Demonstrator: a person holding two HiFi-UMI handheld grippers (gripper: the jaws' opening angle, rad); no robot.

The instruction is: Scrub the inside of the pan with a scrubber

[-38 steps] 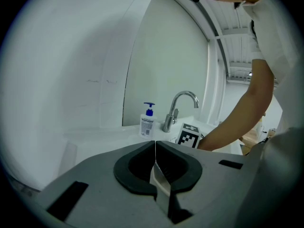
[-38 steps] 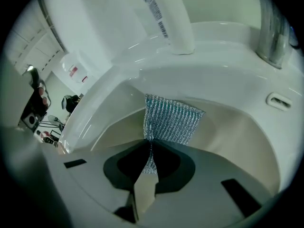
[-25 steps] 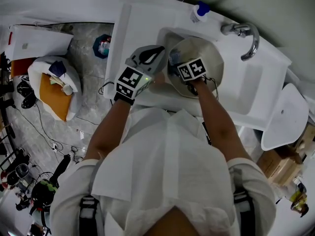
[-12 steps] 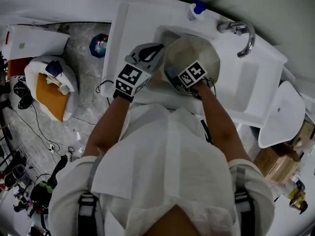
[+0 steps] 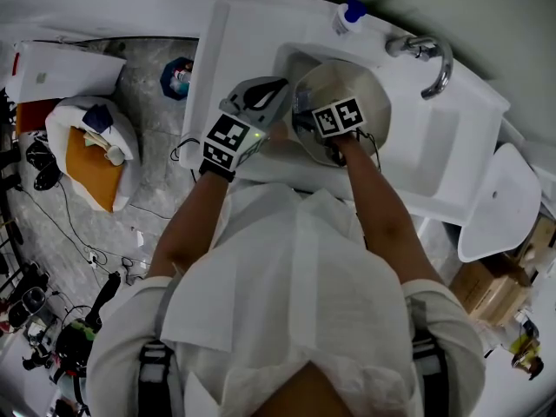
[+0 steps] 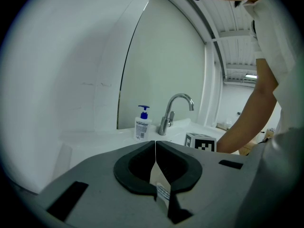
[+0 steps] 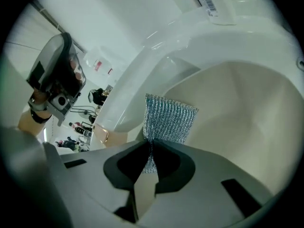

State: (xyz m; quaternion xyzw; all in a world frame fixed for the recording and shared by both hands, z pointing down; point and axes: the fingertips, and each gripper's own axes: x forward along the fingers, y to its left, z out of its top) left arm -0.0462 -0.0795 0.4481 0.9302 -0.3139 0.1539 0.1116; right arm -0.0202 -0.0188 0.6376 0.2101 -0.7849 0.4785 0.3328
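So we've got the pan (image 5: pixel 360 89) sitting in the left end of the sink (image 5: pixel 443 172). Our right gripper (image 7: pixel 151 148) is clamped tight on the silver mesh scrubber (image 7: pixel 170 120), down inside the pan. Our left gripper (image 6: pixel 156 146) is closed up with nothing in it, just beside the pan's left rim.

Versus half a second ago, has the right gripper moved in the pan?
Yes. In the head view the right gripper sits further up the pan, closer to the faucet, roughly back where it was a second ago.
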